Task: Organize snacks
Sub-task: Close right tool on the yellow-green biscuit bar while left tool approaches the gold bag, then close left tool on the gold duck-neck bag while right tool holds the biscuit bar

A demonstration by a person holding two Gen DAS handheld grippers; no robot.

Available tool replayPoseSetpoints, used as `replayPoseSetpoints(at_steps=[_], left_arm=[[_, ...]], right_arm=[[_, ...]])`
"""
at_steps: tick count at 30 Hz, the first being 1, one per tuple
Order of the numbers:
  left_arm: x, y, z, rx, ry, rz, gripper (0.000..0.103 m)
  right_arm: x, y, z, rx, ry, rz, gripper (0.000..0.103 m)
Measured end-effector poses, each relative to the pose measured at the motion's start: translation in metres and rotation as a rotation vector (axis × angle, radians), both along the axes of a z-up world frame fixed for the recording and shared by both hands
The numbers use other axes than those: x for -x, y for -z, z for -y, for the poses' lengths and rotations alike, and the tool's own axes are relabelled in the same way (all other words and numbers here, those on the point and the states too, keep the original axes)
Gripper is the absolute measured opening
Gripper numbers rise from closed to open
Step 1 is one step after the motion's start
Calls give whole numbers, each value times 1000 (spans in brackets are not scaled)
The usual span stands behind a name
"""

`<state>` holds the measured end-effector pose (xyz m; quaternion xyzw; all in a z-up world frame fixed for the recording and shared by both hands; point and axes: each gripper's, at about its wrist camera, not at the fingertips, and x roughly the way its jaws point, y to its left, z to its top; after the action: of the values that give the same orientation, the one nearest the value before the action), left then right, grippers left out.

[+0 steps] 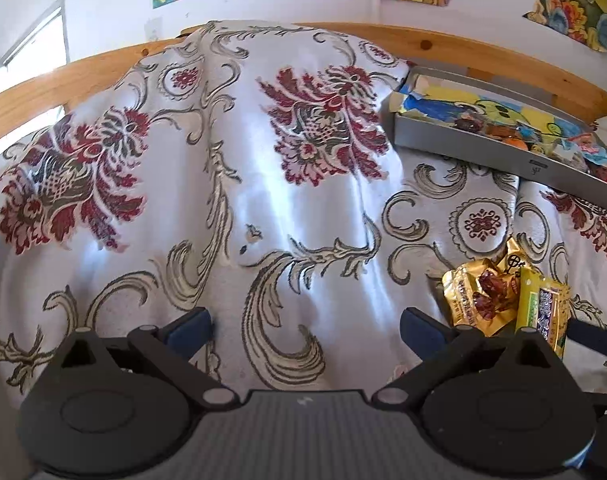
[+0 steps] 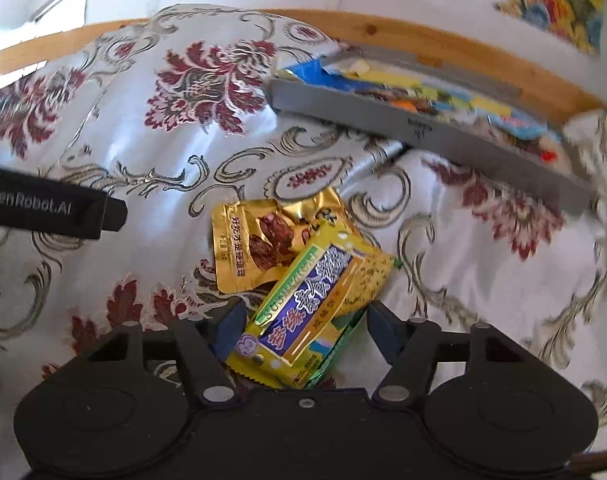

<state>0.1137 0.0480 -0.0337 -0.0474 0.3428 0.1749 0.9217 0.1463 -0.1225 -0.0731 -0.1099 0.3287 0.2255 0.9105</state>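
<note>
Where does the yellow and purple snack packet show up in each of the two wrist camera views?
Left wrist: yellow and purple snack packet at lower right, beside the gold packet.
Right wrist: bottom centre, between the open right gripper's fingers, overlapping the gold packet.
Shared landmark: grey tray, upper right.

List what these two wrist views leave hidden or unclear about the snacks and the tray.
- Grey tray, right wrist view: contents smeared by motion blur.
- Gold packet, right wrist view: lower right part covered by the yellow packet.
- Yellow packet, left wrist view: lower end hidden behind the left gripper.
- Tray, left wrist view: right end cut off by the frame edge.
</note>
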Motion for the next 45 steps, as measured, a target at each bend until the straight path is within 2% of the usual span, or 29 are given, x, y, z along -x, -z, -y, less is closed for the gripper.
replayPoseSetpoints(at_steps=[4,8,11,13,14,20,30,35,42,45], left_arm=[[-7,1,7,-33,86,17,102],[-18,0,21,-114,203,25,102],[-25,0,30,-161,271,28,102],[-30,1,37,-185,320,25,102],[-32,2,40,-199,344,22,102],[-39,14,65,-311,521,-22,102],[-50,35,104,-498,719,-44,102],[-58,41,112,-498,796,-91,102],[-57,44,119,-594,924,-79,102],[-62,44,121,-595,973,-103,100]], right_arm=[[1,-3,10,-47,23,-38,60],[2,-8,22,-51,58,-39,53],[-2,-13,34,-62,93,-43,52],[-6,-15,40,-52,112,-41,37],[-8,-16,44,-49,120,-41,36],[-21,-16,59,-43,128,-94,37],[-35,-17,77,-86,167,-137,37],[-37,-16,78,-87,165,-142,38],[-40,-15,80,-95,160,-163,40],[-41,-15,80,-95,157,-165,40]])
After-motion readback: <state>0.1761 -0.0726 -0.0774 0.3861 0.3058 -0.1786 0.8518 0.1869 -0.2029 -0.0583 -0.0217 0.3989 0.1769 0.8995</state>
